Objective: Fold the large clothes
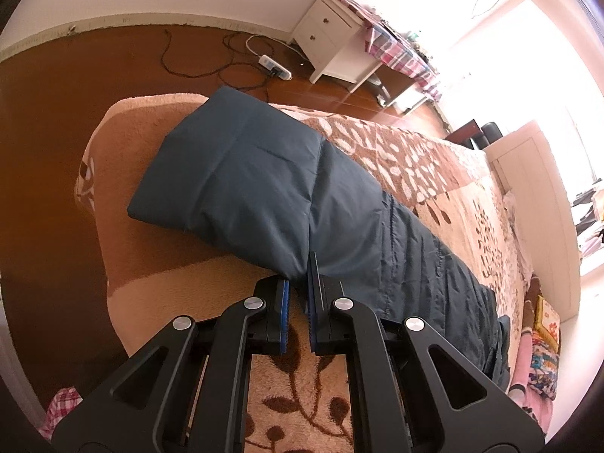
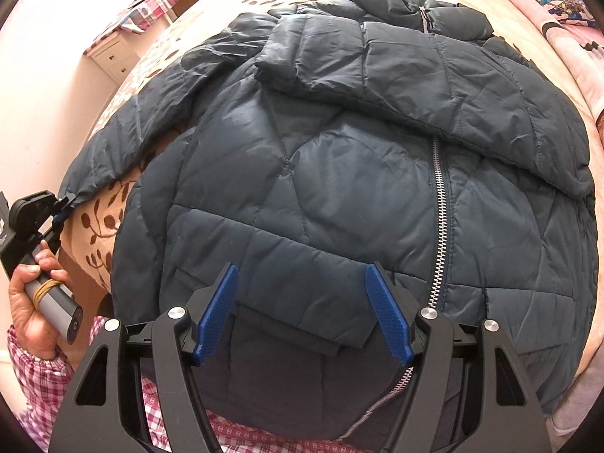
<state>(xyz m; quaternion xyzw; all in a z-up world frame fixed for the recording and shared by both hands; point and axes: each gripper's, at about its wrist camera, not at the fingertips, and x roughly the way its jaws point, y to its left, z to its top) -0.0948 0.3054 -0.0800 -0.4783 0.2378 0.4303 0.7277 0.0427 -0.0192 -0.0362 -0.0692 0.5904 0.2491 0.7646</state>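
A dark teal quilted jacket [image 2: 339, 173] lies front up on the bed, its zipper [image 2: 438, 204] closed and one sleeve [image 2: 362, 56] folded across the chest. My left gripper [image 1: 298, 283] is shut on the cuff end of the other sleeve [image 1: 264, 181], stretched out over the bed; it also shows at the left of the right wrist view [image 2: 62, 204]. My right gripper [image 2: 302, 294] is open above the jacket's hem, its blue pads [image 2: 219, 313] apart and holding nothing.
The bed has a beige blanket [image 1: 434, 166] with brown leaf print. A white nightstand [image 1: 332, 37] and a power strip [image 1: 275, 66] are on the brown floor. Pink bedding [image 2: 558, 7] lies at the head end.
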